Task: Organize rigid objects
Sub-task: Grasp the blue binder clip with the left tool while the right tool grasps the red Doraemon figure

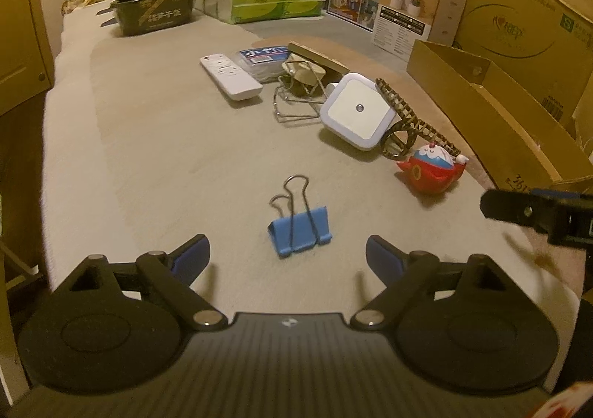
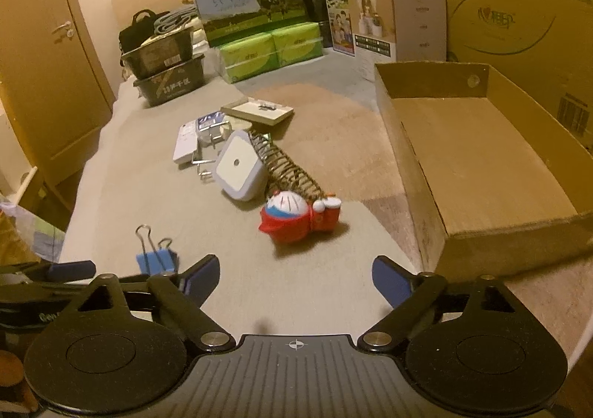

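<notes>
Stacked cartons, green tissue packs and milk boxes line the far end of a dim room, behind a pale cloth-covered surface (image 1: 155, 143) scattered with small hard things. An open cardboard box (image 2: 478, 158) sits at the right, empty so far as can be seen, and looks like the place to gather them. Nearest lies a blue binder clip (image 1: 299, 231), wire handles pointing away, just ahead of the left tongs (image 1: 287, 251). Farther right is a red and white cartoon figurine (image 2: 296, 219), lying ahead of the right tongs (image 2: 294, 279). Beyond it sit a square white night light (image 1: 357, 110), a woven hair claw (image 1: 411, 118), a wire holder (image 1: 296, 99), a white remote (image 1: 230, 76) and a flat wooden case (image 2: 257, 110). Both pairs of tongs stand apart, holding and touching nothing. To grip the clip well, the left tongs would probably best straddle its blue body from the sides, low against the cloth, rather than pinching the springy handles.
</notes>
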`<control>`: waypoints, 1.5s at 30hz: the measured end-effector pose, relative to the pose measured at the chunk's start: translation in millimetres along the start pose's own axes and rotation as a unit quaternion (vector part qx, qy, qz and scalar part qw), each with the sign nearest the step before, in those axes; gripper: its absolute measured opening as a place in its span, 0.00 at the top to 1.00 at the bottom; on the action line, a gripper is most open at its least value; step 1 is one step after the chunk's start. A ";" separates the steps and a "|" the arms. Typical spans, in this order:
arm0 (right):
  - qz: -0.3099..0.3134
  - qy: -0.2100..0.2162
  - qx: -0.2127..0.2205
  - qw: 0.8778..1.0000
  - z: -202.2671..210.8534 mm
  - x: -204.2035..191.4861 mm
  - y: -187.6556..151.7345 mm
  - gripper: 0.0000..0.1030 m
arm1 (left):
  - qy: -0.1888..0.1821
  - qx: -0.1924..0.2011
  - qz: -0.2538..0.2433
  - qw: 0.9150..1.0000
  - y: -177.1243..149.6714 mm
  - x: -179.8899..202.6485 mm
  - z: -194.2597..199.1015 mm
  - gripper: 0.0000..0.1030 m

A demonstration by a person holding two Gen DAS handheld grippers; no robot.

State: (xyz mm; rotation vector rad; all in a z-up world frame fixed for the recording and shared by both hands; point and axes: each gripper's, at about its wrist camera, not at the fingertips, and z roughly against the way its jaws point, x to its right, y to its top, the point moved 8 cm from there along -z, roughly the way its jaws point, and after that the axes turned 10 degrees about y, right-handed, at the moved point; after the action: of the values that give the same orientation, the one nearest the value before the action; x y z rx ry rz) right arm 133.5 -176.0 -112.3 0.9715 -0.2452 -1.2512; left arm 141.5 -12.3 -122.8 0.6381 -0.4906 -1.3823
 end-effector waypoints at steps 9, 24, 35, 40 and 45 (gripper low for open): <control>-0.004 -0.002 0.007 1.000 -16.9 13.7 11.8 0.16 | 0.012 0.011 -0.005 1.000 5.6 16.7 -27.4 0.35; 0.013 0.005 -0.002 1.000 -33.8 7.4 7.9 0.16 | 0.032 0.017 -0.016 0.999 3.0 -0.5 -29.8 0.54; 0.035 -0.006 -0.018 0.999 -50.6 4.9 7.8 0.16 | 0.016 0.021 -0.018 0.999 4.4 -6.1 -29.0 0.65; 0.063 -0.020 -0.026 0.998 -65.2 6.3 13.1 0.15 | 0.011 0.024 -0.014 1.000 6.4 -9.6 -28.6 0.65; 0.071 -0.020 -0.024 0.997 -81.8 13.3 19.3 0.15 | 0.009 0.024 -0.013 1.000 7.1 -10.6 -28.3 0.65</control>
State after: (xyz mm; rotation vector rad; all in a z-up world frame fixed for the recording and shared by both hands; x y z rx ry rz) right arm 203.8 -148.3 -151.5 0.8736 -0.3083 -1.1425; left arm 164.1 2.2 -138.4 0.6977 -0.5031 -1.3908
